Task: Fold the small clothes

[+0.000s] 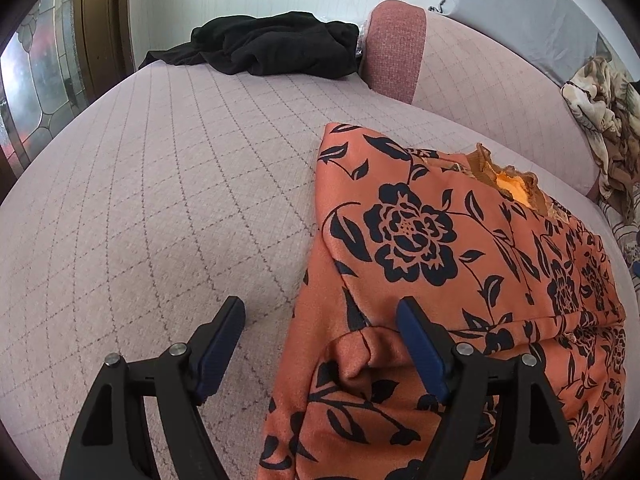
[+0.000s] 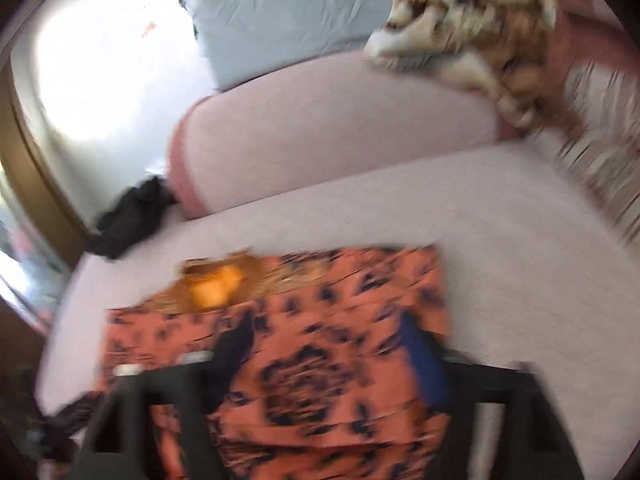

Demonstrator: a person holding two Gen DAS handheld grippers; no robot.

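Note:
An orange garment with a black flower print lies partly folded on the pink sofa seat, collar at its far edge. My left gripper is open over its left edge, with a folded flap between the fingers. In the blurred right wrist view the same garment lies below my right gripper, which is open with the cloth under it.
A black garment is heaped at the far end of the seat. The pink backrest cushion runs behind. A patterned beige blanket lies at the right, with a grey pillow above the backrest.

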